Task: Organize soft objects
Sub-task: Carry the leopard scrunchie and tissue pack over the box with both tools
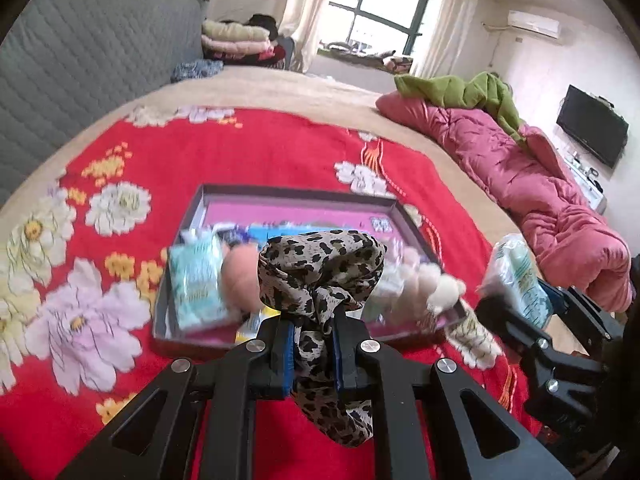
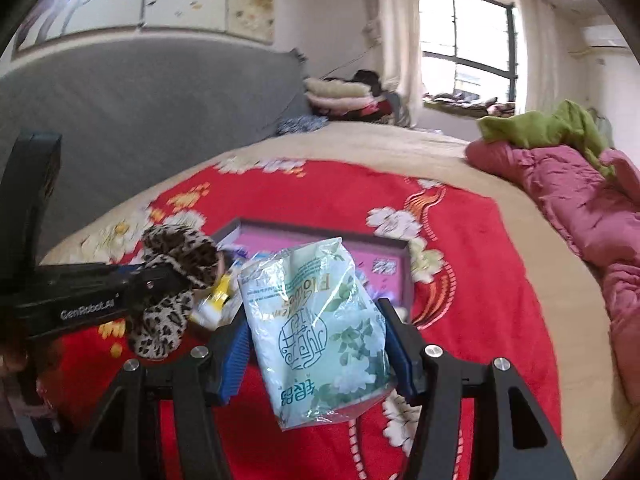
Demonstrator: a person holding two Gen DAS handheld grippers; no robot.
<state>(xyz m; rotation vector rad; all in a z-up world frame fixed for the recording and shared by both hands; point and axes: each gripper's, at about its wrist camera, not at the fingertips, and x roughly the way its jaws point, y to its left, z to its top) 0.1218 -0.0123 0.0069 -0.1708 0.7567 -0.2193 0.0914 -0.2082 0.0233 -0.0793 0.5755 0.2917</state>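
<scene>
Currently the left claw is clamped on a limp leopard-print fabric piece, and the right claw grips a crinkly plastic tissue pack, both held above the shallow box. Judging by this, sorting is midway: another tissue pack and plush items lie inside the box on the red floral blanket.

A red floral blanket covers the beige bed. A crumpled pink quilt lies along the bed's right edge, a green garment on top. A black television hangs on the wall.
</scene>
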